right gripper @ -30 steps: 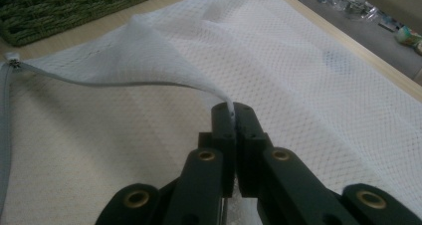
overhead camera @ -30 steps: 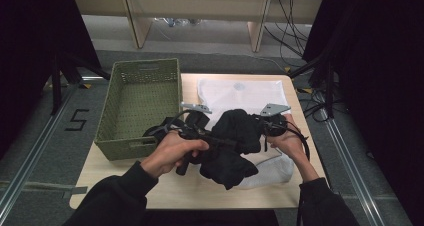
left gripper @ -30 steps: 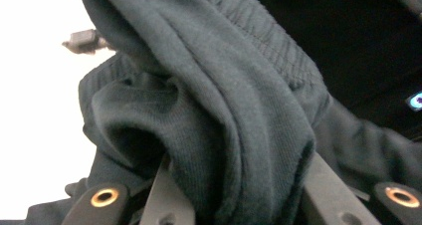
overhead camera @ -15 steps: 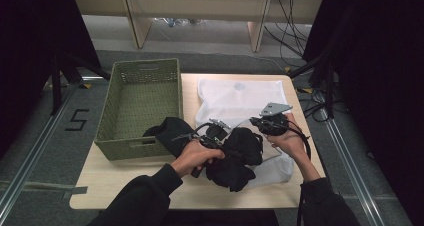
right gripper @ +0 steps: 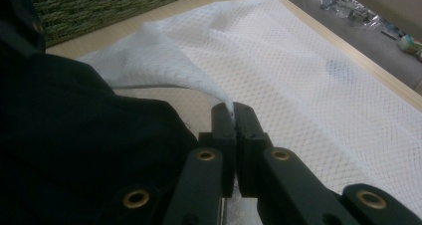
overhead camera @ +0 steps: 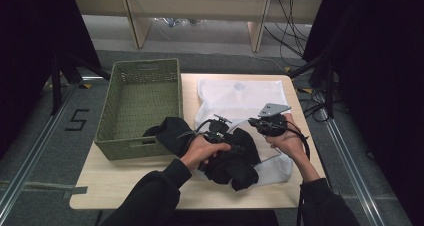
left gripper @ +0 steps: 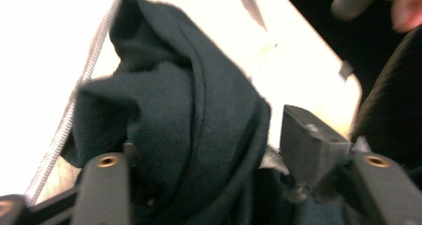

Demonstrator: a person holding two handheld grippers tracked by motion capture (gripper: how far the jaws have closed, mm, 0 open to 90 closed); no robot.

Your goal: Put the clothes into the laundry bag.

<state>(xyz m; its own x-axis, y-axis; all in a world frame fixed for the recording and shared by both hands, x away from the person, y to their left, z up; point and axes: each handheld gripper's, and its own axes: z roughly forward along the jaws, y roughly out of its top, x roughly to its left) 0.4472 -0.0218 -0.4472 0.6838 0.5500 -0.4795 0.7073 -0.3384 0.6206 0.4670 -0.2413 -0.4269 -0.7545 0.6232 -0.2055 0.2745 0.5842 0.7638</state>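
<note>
A black garment [overhead camera: 235,161] lies bunched on the white mesh bag [overhead camera: 240,93] at the table's near side, one end trailing toward the basket. My left gripper [overhead camera: 227,138] rests on the bundle. Its jaws have just been opening and now stand apart in the left gripper view [left gripper: 209,150], with a fold of the black garment [left gripper: 174,100] loose between them. My right gripper [right gripper: 233,110] is shut on the lifted edge of the mesh bag [right gripper: 308,85], with the black garment [right gripper: 74,145] right beside it. In the high view the right gripper [overhead camera: 261,124] sits just right of the bundle.
A green woven basket [overhead camera: 135,148] stands at the table's left side, its near corner touching the garment's trailing end. Bare wooden table [overhead camera: 150,186] lies in front of it. Cables and shelf legs are on the floor beyond the far edge.
The left hand has come down and to the right with the black bundle, setting it low on the mesh bag, and its jaws have opened. The right hand has kept still.
</note>
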